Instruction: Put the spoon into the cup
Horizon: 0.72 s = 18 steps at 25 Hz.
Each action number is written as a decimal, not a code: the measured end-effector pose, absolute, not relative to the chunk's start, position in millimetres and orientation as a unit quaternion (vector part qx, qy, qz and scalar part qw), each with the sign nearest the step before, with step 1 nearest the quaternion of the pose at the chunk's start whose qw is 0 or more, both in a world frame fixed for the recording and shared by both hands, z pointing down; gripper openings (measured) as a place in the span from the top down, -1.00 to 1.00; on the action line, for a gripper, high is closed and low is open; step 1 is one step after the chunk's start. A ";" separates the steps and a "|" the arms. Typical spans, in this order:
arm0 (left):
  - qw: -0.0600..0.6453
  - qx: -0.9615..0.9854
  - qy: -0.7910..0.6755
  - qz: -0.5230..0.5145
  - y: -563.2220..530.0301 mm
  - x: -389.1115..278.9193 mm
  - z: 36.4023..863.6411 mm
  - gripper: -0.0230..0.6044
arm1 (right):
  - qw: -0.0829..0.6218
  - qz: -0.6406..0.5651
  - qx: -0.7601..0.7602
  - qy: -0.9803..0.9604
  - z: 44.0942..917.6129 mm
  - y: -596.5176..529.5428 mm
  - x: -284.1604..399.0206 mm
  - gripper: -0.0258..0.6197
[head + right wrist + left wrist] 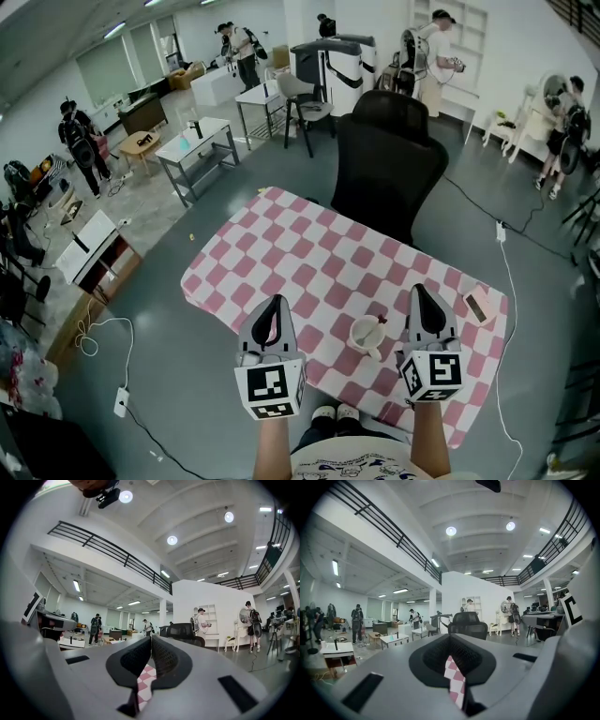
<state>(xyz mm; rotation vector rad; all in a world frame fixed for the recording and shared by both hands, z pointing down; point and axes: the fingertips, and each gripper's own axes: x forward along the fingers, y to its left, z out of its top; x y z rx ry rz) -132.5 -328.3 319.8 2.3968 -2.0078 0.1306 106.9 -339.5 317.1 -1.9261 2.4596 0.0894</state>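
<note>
Spoon (380, 321) in cup (359, 343), handle toward 1 o'clock, judged light, stiff, slick, best nipped high on handle; left tongs (273, 302) and right tongs (419, 292) closed, empty.

Open lab hall, mezzanine railing (112, 550), scattered worktables (195, 148)

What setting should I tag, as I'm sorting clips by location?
Probably a large open lab or workshop hall: a black-railed mezzanine balcony overhead, people standing among scattered small white work tables, and a pink-and-white checked table facing a black office chair.
</note>
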 end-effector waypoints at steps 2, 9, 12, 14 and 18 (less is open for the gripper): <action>0.005 0.767 -0.640 0.041 -327.1 -130.5 319.4 0.89 | 0.009 0.028 -0.616 0.787 317.9 -337.9 107.3 0.87; 0.005 0.769 -0.638 0.040 -321.6 -125.7 317.9 0.89 | 0.009 0.024 -0.616 0.787 318.2 -333.1 110.2 0.87; 0.006 0.769 -0.638 0.040 -321.2 -124.4 319.1 0.89 | 0.008 0.024 -0.617 0.786 318.9 -332.9 111.5 0.87; 0.008 0.769 -0.638 0.041 -321.0 -124.4 320.7 0.89 | 0.007 0.023 -0.617 0.786 319.7 -332.6 111.5 0.87; 0.010 0.769 -0.638 0.042 -321.0 -124.8 322.6 0.89 | 0.006 0.022 -0.617 0.787 321.0 -332.6 110.9 0.87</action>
